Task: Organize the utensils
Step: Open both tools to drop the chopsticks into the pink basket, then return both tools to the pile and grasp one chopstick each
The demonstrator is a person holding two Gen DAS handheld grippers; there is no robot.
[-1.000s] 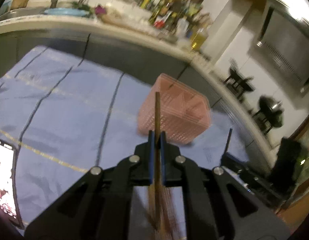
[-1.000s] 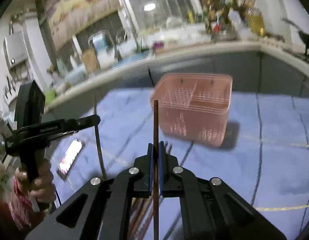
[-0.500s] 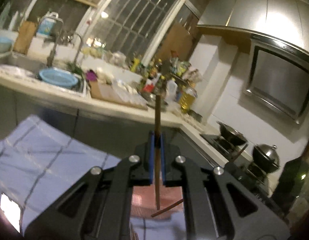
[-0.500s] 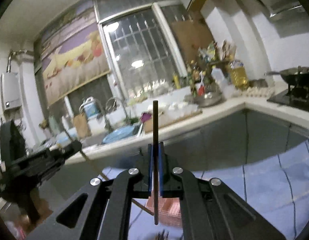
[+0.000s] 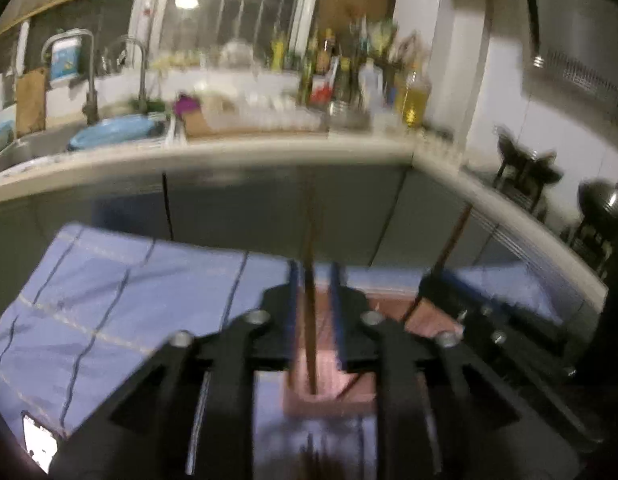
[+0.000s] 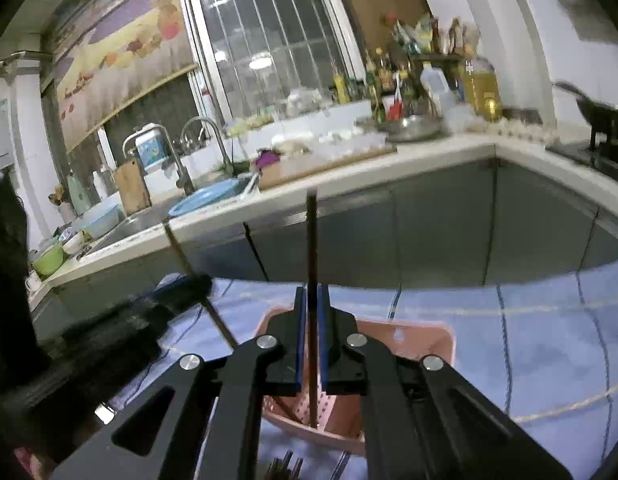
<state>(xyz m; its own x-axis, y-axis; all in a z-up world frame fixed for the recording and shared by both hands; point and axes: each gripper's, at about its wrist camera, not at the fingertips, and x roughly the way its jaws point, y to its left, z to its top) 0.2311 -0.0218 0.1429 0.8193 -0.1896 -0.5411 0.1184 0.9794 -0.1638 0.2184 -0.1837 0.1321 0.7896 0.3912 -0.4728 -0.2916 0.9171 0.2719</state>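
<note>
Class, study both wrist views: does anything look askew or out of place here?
Little stands out. The left gripper is opening, and its chopstick stands loose between the jaws over the pink basket, leaning slightly. The right gripper's chopstick is clamped straight.

A soft, matt blue cloth (image 6: 541,344) with thin stitched lines is spread over the table. The pink basket (image 6: 437,344) is seen as perforated plastic. The chopstick (image 6: 311,264) appears as dark wood, and the gripper arms as matt black plastic with shiny metal screws.
</note>
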